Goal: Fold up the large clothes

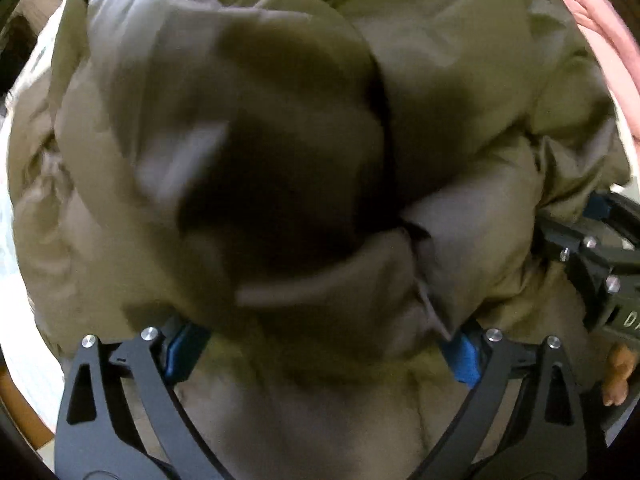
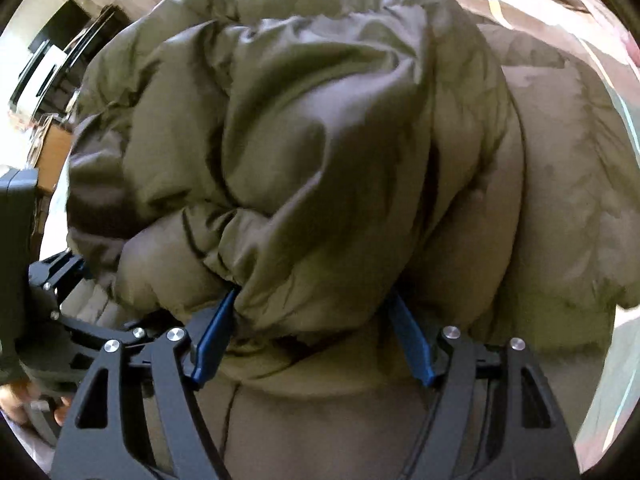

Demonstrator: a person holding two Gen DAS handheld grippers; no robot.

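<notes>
Olive puffer jacket (image 2: 304, 152), both tongs spread

Your left gripper (image 1: 320, 352) is matte black, with 2 blue finger pads (image 1: 460, 356) and 4 silver screw heads across its triangular-slotted linkages. Your right gripper (image 2: 312, 340) matches it (same blue pads, same round silver screws). Bare fingers (image 1: 618, 376) show beside white lettering, too cropped to read.
</notes>
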